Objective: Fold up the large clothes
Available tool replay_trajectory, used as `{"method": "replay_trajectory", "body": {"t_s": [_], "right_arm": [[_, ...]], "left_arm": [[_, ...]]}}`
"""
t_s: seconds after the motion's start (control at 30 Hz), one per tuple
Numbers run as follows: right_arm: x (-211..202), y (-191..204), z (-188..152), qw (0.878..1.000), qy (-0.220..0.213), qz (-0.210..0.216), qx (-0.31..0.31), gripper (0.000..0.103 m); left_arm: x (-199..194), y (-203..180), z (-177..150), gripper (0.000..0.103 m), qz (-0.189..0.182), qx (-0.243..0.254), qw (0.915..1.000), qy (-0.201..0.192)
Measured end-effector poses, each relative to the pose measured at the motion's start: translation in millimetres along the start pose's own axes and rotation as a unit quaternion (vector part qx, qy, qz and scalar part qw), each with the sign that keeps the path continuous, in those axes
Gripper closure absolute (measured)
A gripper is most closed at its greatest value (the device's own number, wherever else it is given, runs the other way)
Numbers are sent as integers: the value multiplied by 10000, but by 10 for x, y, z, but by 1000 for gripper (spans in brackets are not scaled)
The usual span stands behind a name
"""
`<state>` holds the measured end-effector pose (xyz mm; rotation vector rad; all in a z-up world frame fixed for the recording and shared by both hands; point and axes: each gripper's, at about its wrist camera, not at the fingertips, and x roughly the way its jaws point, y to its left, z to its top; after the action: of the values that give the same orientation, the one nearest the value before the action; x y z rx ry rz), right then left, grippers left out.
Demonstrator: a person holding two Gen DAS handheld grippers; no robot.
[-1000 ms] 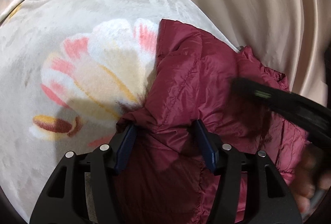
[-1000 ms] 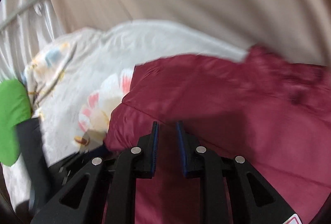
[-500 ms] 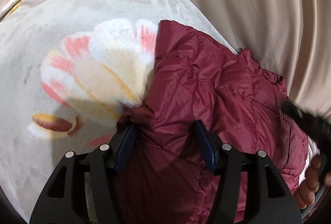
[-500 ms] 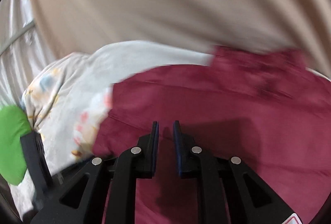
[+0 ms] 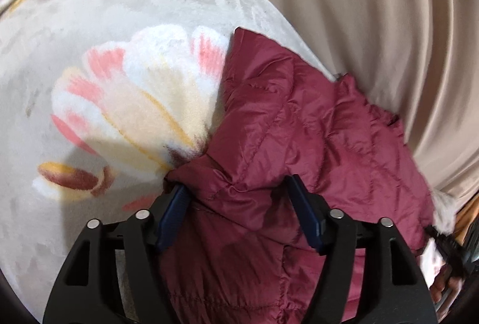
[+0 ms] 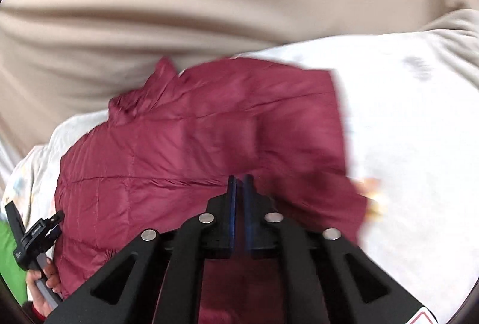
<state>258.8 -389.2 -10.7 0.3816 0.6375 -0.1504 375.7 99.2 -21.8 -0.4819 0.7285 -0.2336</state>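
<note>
Item: maroon quilted jacket (image 5: 299, 126), partly folded on floral blanket (image 5: 104, 84). Left tool (image 5: 239, 204): spread wide, bunched jacket edge between its fingers. Right tool (image 6: 239, 189): pressed together, empty, jacket just ahead. Handling advice: pinch both layers squarely before carrying the fold across.

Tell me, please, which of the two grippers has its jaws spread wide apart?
The left gripper: its blue pads stand far apart, astride a bunched fold of the maroon jacket. The right gripper has its pads nearly together above the jacket.
</note>
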Motion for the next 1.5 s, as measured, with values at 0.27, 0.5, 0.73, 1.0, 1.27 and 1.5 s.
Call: {"method": "replay_trajectory", "body": {"t_s": [0.27,0.5,0.73,1.0,1.27,1.5], "right_arm": [[-1398,-576,-967,9994,232,41,-266,44],[-1960,-1183,-1943,9920,752,614,810,38],[-1756,-1254,-2029,9728,845,1441,1607,36],[-1527,-906,-1887,9775,944,1232,1430,81],[-2242,-682,-1951,9841,-44,1491,967,100],[-3686,-631,-2414,9669,-1551,2011,257,100]], "left_arm": [[-850,299,-382,17,-744,-237,9947,665],[-1870,795,-1177,15,-756,-589,9905,991],[-2019,548,-1503,15,-779,-305,9909,1050],[-1920,377,-1474,76,-637,-190,9933,944],[-2574,178,-1454,97,-916,312,9945,410],[-4008,76,-1709,97,-1579,925,9821,-455]]}}
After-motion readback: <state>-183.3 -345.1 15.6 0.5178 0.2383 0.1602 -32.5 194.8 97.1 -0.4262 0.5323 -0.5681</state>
